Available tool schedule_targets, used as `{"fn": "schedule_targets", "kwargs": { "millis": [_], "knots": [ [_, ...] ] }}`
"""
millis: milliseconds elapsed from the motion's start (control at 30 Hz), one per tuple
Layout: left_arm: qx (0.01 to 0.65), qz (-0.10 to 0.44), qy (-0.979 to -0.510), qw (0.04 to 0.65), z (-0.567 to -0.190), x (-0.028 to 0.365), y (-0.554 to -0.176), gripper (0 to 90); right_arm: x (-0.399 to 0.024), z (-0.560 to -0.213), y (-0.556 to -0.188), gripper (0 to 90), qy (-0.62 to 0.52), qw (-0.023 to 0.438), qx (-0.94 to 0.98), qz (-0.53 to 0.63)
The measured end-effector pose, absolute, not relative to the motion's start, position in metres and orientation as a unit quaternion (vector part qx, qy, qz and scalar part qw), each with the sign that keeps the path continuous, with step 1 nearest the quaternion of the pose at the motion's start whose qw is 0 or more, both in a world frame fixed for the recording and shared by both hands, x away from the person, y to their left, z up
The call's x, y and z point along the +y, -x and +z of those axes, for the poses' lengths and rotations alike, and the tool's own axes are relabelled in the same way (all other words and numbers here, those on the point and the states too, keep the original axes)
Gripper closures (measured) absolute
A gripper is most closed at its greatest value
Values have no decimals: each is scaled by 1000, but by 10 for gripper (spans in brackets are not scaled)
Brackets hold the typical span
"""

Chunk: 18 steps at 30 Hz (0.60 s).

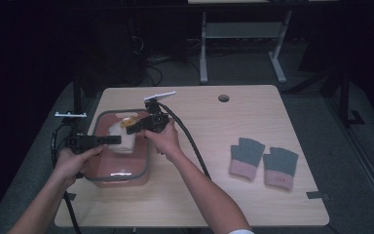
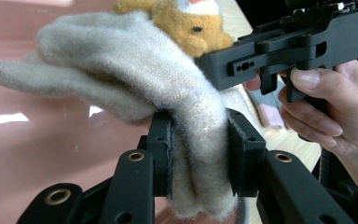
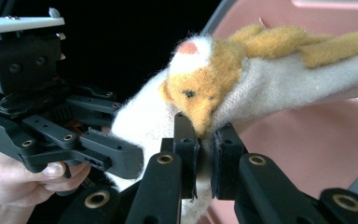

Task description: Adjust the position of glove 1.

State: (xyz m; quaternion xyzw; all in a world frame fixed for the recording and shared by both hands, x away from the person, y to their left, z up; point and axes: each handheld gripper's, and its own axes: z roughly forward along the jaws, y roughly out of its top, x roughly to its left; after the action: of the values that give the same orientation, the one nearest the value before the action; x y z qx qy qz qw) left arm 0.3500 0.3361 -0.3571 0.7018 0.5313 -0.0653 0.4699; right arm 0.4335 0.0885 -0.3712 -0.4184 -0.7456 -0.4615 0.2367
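**A:** High view, biggest stuff first: light wood counter [image 1: 253, 195], and on its left side sits a pinkish-brown tub [image 1: 141, 176] with a grey rim. Over on the right of the counter there's a pair of grey-and-pink fingerless gloves [image 1: 263, 161] lying flat, side by side, well apart from the tub.

**B:** And the fuzzy thing both hands are on?

**A:** That's a cream woolly glove [image 1: 122, 139] with an orange plush animal face [image 3: 193, 95] on it. It's held up above the tub's inside, stretched between the two tools, not lying on the bottom as far as I can tell.

**B:** So what are the tools doing?

**A:** Left hand-held gripper [image 1: 112, 140] is clamped on the cream end. In the left gripper view its black pads squeeze a bunched fold of the knit [image 2: 200, 154], which hangs down between them. Right hand-held gripper [image 1: 132, 129] is pinched tight on the glove just below the animal's snout; in the right gripper view the pads are nearly together with the fabric caught between.
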Motion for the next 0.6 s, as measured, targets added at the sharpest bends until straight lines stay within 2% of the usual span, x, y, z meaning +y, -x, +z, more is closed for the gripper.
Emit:
{"fn": "schedule_targets", "kwargs": {
  "millis": [600],
  "knots": [
    [558, -78, -706, 428, -384, 335, -354, 662, 101, -397, -435, 824, 428, 220, -776, -407]
  ]
}}
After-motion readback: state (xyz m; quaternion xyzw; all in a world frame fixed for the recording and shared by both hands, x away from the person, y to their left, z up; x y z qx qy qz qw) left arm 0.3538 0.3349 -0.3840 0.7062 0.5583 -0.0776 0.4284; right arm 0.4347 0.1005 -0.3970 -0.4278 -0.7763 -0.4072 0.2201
